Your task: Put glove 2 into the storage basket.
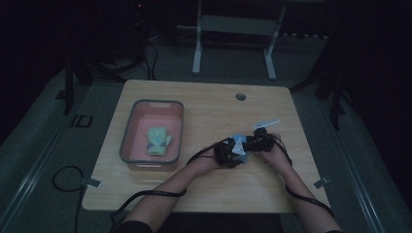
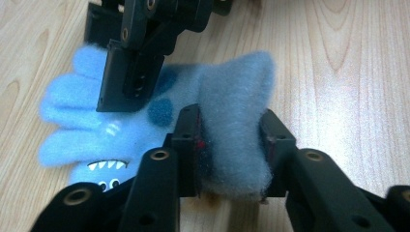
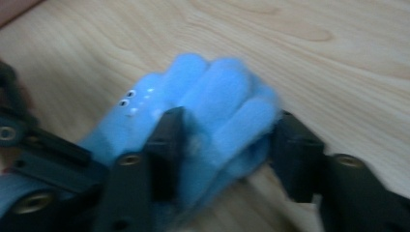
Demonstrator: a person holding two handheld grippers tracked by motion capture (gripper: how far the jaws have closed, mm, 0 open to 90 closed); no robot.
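Blue fleece glove (image 2: 145,116) lies flat on the tabletop (image 1: 204,99) toward its near right edge. Left hand-held gripper (image 2: 231,145) pinches its cuff; right hand-held gripper (image 3: 225,145) straddles its fingers, the right-hand pad seemingly clear. A pink bin (image 1: 132,127) holding a green glove (image 1: 158,140) sits well apart near the left edge.

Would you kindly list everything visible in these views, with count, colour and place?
blue glove: one, light blue fleece with dark spots and a toothy face, flat on the table near the front right
green glove: one, pale green, lying in the tub
tub: one, pink with grey rim, table's left half
table: one, light wood
left gripper: one, black, jaws pinching the blue glove's cuff
right gripper: one, black, jaws astride the blue glove's fingers
forearms: two, entering from the bottom edge
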